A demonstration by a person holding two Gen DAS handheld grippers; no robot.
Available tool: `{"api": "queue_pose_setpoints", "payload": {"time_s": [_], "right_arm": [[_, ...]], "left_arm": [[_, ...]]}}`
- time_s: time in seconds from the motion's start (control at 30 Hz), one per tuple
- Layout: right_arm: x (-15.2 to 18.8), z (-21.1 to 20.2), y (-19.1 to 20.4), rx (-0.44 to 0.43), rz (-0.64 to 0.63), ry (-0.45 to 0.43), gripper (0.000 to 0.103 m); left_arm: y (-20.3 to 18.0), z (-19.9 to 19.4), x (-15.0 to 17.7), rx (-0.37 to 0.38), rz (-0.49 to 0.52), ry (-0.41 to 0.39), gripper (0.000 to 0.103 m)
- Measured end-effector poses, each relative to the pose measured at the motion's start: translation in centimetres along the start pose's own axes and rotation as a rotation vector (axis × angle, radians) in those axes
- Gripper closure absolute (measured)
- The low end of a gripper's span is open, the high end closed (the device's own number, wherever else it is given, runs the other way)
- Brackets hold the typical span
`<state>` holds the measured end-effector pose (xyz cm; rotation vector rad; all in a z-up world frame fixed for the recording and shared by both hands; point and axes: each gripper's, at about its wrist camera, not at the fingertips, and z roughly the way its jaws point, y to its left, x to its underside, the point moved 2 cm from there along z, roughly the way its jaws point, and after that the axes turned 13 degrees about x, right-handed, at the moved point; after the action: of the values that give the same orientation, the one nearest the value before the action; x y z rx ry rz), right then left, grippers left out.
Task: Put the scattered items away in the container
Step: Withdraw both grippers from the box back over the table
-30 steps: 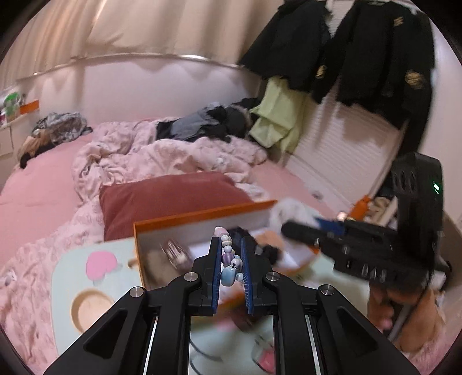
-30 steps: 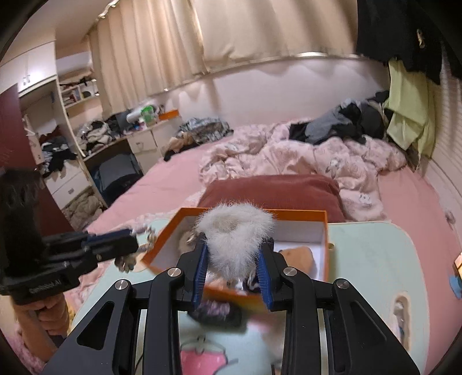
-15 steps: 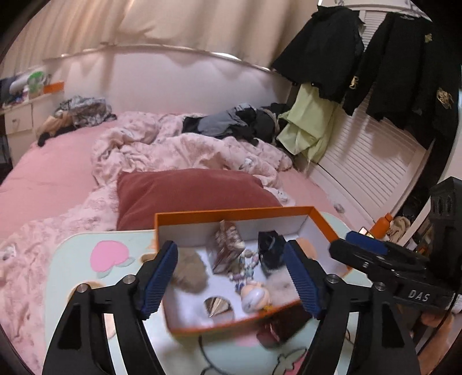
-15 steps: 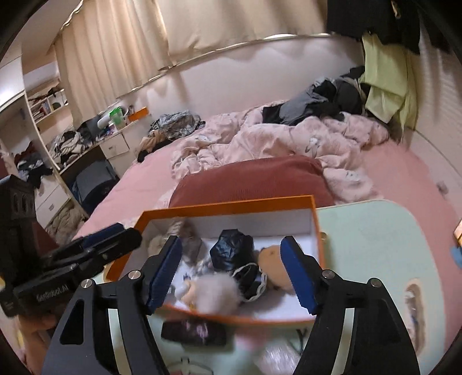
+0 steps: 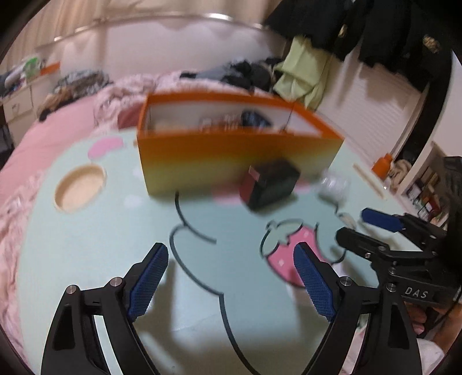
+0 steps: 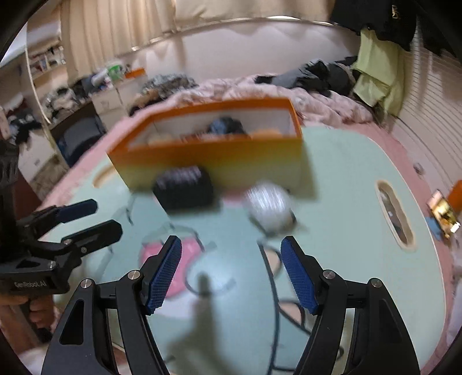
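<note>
With both grippers' jaws wide and empty, left point(image 5: 231, 277) having just opened further, the box point(image 5: 231, 155) could be knocked while the black item point(image 5: 268, 184) is taken.

Mint-green tabletop point(image 5: 95, 259) w/ strawberry print point(image 5: 284, 256), round cutout point(image 5: 79, 189) far left & oval slot point(image 6: 394, 213) at right edge. Behind: bed w/ pink sheet point(image 5: 49, 138), rumpled pink duvet point(image 6: 317, 103), dark clothes heap point(image 6: 314, 75) on it. Yellow-green garment point(image 5: 306, 75) + black jackets point(image 5: 384, 34) hung by slatted wall point(image 6: 433, 115). Cream curtains point(image 6: 121, 26), cluttered shelves point(image 6: 43, 60) far left; all blurred
</note>
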<state>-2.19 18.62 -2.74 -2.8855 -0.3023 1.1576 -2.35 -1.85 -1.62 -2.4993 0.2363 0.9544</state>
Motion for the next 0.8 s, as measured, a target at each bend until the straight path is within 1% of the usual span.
{"api": "queue_pose_setpoints", "payload": {"time_s": [0.03,0.07,0.1,0.13,0.17,0.2,0.27,0.33,0.37,0.8], "right_arm": [[0.4,0.3,-0.1,0.024,-0.005,0.007,0.031],[0.8,0.6,-0.1,0.042,-0.009,0.014,0.031],[1.0,0.8,-0.2,0.056,-0.013,0.016,0.029],[1.1,0.8,-0.2,0.068,-0.020,0.003,0.026],[1.2,0.9,-0.1,0.077,-0.028,0.001,0.021],[1.2,1.0,0.1,0.078,-0.037,-0.001,0.017],[1.3,1.1,0.1,0.091,-0.053,-0.011,0.015],[1.5,1.3,0.1,0.111,-0.062,-0.018,0.007],[1.5,1.4,0.0,0.104,-0.063,-0.017,0.000],[1.9,1.3,0.2,0.101,-0.080,-0.027,0.000]], "left_arm": [[0.0,0.3,0.3,-0.023,0.010,-0.003,0.014],[-0.2,0.4,0.5,-0.045,0.020,-0.006,0.012],[-0.4,0.7,0.7,-0.073,0.035,-0.003,0.010],[-0.7,1.0,0.9,-0.095,0.054,0.009,0.007],[-0.9,1.3,1.1,-0.117,0.078,0.028,0.006],[-0.9,1.4,1.2,-0.140,0.090,0.032,0.005],[-0.4,1.2,1.2,-0.139,0.073,0.029,0.004],[-0.2,1.2,1.2,-0.141,0.069,0.025,0.004],[0.0,1.1,1.3,-0.141,0.067,0.023,0.004],[0.0,1.2,1.3,-0.139,0.068,0.022,0.003]]}}
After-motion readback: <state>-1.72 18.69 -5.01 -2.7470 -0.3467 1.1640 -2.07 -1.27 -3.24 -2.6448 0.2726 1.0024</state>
